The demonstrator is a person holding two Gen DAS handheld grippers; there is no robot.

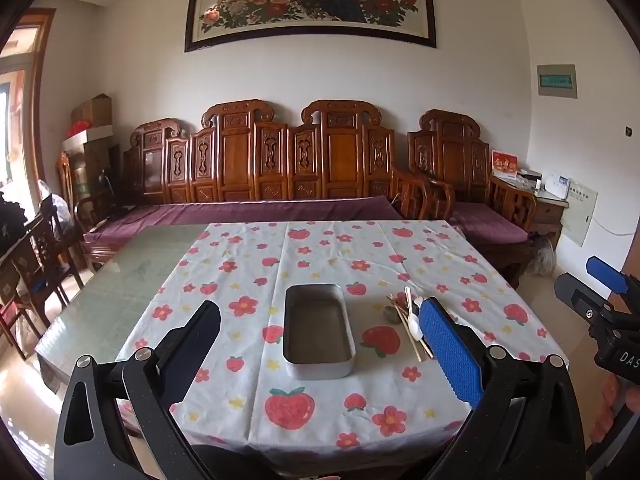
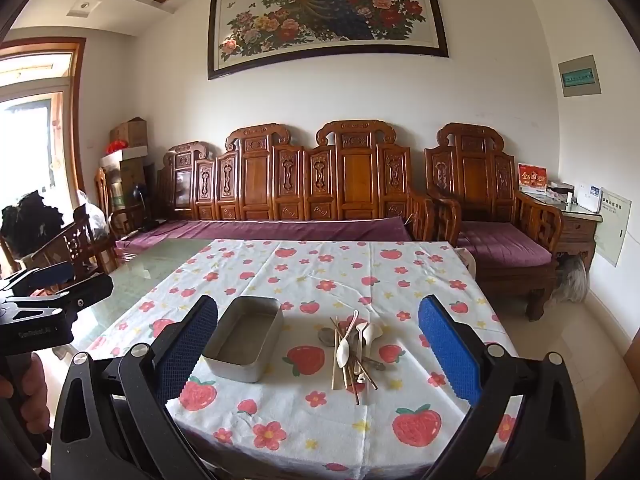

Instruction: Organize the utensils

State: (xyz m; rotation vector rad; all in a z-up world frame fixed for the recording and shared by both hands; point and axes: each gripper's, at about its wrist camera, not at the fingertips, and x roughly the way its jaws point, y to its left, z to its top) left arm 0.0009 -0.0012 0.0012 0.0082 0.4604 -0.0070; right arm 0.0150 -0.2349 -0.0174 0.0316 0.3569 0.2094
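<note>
Readable: "DAS" in white letters on the black body of the right gripper [image 1: 600, 300], cut off at the frame edge. Faint white print on the left gripper [image 2: 52, 284], blurred. Elsewhere nothing legible.

Both cameras looked forward from above the near edge of the table [image 1: 248, 264], facing the wooden sofa [image 1: 280, 160] and the framed painting [image 1: 312, 0] on the far wall. The left wrist view sat almost straight behind the metal tray [image 1: 318, 330], with the utensils [image 1: 412, 324] to the tray's right. The right wrist view stood further right, with the tray [image 2: 244, 340] left of centre and the utensils [image 2: 354, 348] near the middle. Both shared the tablecloth [image 2: 320, 272], tray, utensils, sofa and painting [image 2: 328, 12].
</note>
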